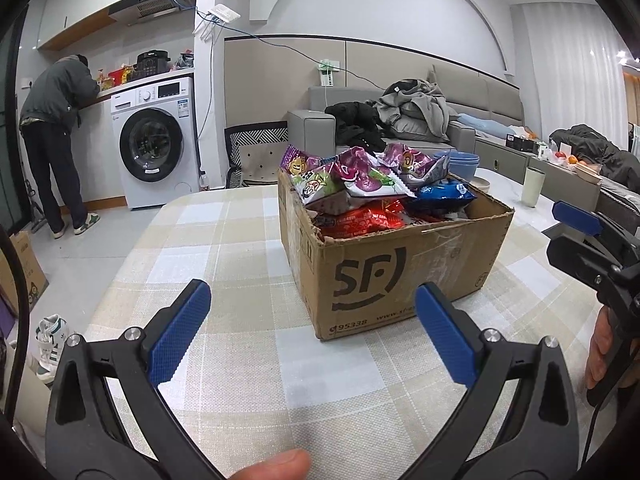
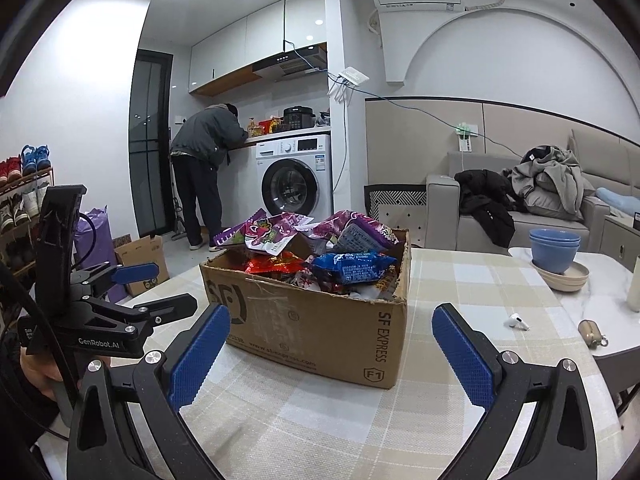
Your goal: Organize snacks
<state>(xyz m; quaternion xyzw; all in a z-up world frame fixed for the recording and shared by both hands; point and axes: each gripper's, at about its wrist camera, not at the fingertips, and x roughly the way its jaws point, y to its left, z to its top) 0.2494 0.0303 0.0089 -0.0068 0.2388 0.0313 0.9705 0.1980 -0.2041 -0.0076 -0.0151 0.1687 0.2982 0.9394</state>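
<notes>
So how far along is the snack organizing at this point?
Nothing looks sorted: the snack packets all sit heaped in the cardboard box, none on the tablecloth. Left gripper and right gripper are open and empty, short of the box. All picking remains.

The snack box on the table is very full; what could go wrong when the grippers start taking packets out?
The purple packets lie heaped above the rim of the box, so pulling one could tip its neighbours onto the table. The earbud lies loose to the right, and a sweep of the open right gripper might knock it off.
</notes>
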